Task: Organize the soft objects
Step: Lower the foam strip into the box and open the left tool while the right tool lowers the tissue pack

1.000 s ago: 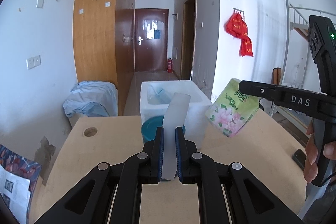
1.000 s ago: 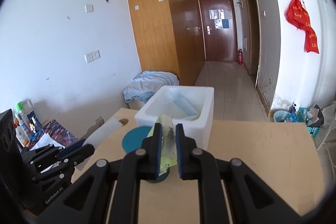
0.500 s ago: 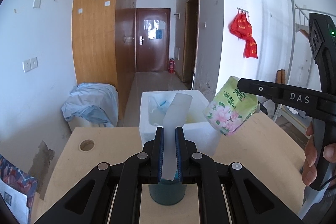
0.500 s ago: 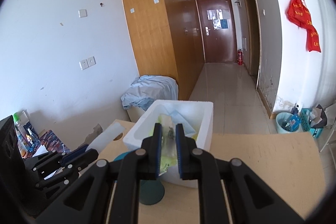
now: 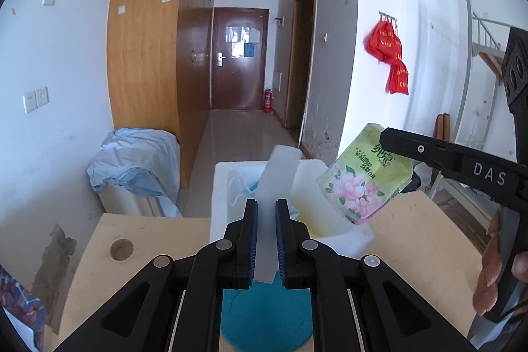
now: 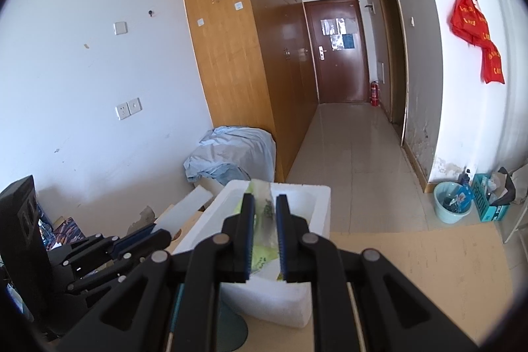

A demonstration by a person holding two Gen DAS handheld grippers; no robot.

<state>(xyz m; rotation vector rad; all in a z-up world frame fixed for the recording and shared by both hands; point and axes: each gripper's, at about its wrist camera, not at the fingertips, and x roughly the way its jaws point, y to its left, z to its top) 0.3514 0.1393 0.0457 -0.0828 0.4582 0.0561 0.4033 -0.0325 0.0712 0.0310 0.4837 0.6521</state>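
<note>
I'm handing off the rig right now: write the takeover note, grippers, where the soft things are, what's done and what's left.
Left gripper: shut on the white foam strip, held above the near edge of the white foam box.
Right gripper: shut on the green flowered tissue pack, hanging over the box's right side.
Box: stands on the wooden table; a light blue face mask and something pale yellow already lie inside. A teal round object sits on the table in front of it.
Done: both items picked up and brought to the box.
Left: lower each into the box and release.
</note>
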